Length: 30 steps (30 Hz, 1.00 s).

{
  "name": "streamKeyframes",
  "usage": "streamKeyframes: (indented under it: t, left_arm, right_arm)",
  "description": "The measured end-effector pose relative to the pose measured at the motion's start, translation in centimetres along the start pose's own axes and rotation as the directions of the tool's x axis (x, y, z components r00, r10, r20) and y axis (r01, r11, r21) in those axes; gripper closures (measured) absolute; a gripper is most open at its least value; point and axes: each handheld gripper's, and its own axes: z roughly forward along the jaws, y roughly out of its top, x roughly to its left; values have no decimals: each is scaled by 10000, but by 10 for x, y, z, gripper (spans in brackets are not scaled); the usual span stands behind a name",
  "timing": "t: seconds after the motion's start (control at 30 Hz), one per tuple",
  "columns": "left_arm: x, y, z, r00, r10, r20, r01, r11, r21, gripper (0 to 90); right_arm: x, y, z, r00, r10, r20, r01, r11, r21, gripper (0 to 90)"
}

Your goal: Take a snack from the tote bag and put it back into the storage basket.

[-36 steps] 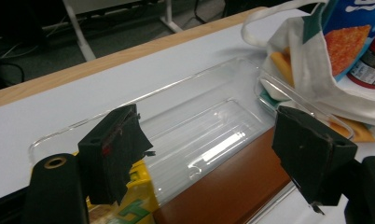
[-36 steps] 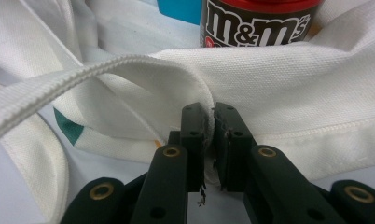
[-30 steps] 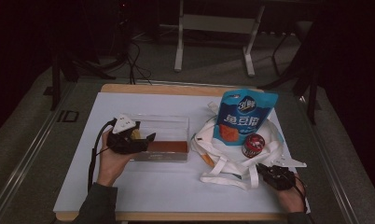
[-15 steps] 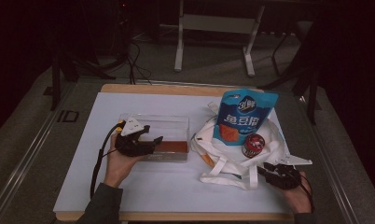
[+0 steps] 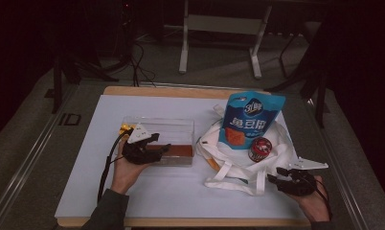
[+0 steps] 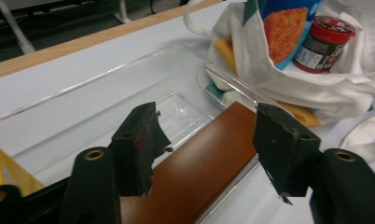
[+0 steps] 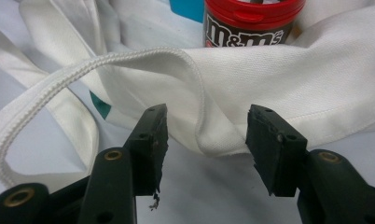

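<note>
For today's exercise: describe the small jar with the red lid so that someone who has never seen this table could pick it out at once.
Start at the white cloth tote bag lying on the right half of the pale table. A tall blue snack pouch stands on it, and just to the pouch's lower right sits the small dark jar with a red lid. It is the only round, red-capped container there, and its brown label carries white M&M's lettering.

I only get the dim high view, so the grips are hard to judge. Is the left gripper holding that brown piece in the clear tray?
Observer: No. The left gripper has just been closing its fingers, but they stand apart over the brown slab in the clear tray and are not pressing on it.
Operator: And the right one?
Observer: The right gripper has just been opening. A fold of the white bag lies at the gap, unpinched.
Operator: What is the red-lidded jar?
Observer: The jar has a label that reads m&m's.
</note>
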Motion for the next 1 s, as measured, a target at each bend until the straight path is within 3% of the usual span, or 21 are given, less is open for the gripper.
streamKeyframes:
  t: [0.43,0.57,0.8,1.0]
  left_arm:
    - [-11,-8,2,9987,371,352,-366,9992,-169,487]
    - [-14,-11,4,9975,388,582,-377,9991,-204,494]
    - [-25,-15,10,9911,750,1097,-710,9967,-401,517]
    - [-34,-20,14,9832,1060,1488,-1030,9943,-279,527]
  right_arm:
    - [-2,14,-17,9984,-324,-461,302,9985,-466,503]
    - [-4,22,-21,9982,-444,-396,422,9976,-545,517]
    - [-8,36,-23,9982,-530,-286,509,9962,-710,526]
    - [-12,47,-21,9984,-515,-212,498,9960,-739,539]
